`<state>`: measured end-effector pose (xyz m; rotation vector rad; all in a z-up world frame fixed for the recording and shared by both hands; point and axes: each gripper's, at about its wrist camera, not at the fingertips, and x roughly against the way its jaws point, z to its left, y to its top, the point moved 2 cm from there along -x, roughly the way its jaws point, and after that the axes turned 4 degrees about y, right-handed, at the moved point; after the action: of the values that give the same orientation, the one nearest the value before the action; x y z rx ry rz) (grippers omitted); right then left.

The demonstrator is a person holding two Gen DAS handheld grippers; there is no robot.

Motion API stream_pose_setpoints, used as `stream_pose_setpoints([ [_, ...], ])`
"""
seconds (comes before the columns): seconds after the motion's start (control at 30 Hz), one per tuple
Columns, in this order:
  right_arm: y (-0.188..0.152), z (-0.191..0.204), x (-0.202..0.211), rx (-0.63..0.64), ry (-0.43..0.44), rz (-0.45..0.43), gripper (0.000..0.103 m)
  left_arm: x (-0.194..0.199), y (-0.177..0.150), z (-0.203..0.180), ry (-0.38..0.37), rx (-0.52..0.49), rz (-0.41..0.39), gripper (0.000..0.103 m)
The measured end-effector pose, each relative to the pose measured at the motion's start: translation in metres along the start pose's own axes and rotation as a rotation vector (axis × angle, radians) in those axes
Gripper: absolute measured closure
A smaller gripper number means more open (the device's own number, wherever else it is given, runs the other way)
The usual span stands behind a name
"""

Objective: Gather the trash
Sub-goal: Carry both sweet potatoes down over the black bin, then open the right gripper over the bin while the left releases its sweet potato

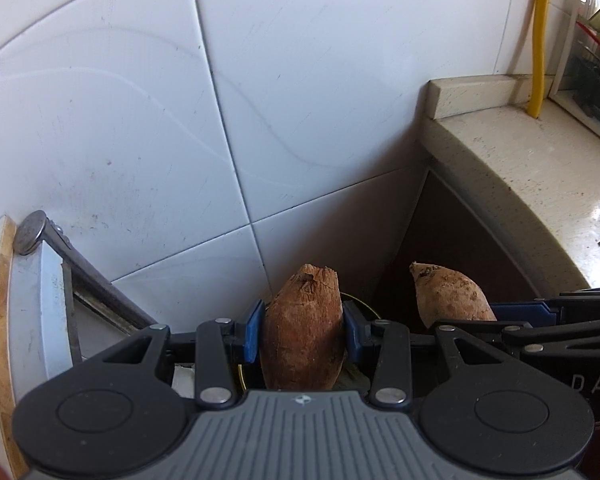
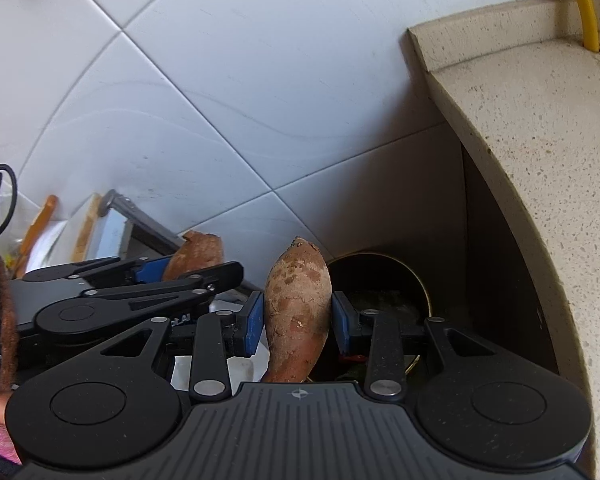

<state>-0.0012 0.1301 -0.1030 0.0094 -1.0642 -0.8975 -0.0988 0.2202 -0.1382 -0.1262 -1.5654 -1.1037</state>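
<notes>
- Left gripper [image 1: 303, 334] is clamped on a brown sweet potato [image 1: 303, 326], blue pads [image 1: 254, 330] pressed against both sides, bottom centre of the left wrist view. Its top end looks broken off and rough.
- Right gripper [image 2: 297, 322] has its own one too, a spotted sweet potato [image 2: 298, 316] squeezed between its pads, pointy end up, bottom centre of the right wrist view.
- Each camera catches the other tool: the right one shows up at lower right in the left view, its potato sticking up just beside the left gripper's own.
- Just behind and below the spotted potato there's a dark round bin [image 2: 380, 280] with a brassy rim, tucked under the speckled stone countertop [image 2: 520, 128] that fills the right side of the frame. There's something dark inside, but I can't tell what.
- White tiled wall [image 1: 140, 100] takes up the whole upper left in both views.
- Yellow pipe [image 1: 540, 36] runs down into the counter at upper right.
- Some metal-framed thing with a wooden edge [image 1: 40, 280] leans on the wall at lower left.
</notes>
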Motion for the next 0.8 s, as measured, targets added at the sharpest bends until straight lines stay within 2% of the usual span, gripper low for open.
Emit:
stream_pose_setpoints([
  [0.4,0.005,-0.013,-0.037,-0.037,-0.053,0.034,0.06,-0.034,0.0,0.008,-0.004,0.01,0.077,0.065],
  [0.67,0.007,-0.017,-0.058,-0.05,-0.063,0.073,0.059,-0.046,0.005,0.005,0.013,-0.001,0.104,0.064],
  [0.8,0.009,-0.022,-0.067,-0.076,-0.058,0.077,0.055,-0.049,0.01,0.004,0.029,-0.008,0.096,0.063],
])
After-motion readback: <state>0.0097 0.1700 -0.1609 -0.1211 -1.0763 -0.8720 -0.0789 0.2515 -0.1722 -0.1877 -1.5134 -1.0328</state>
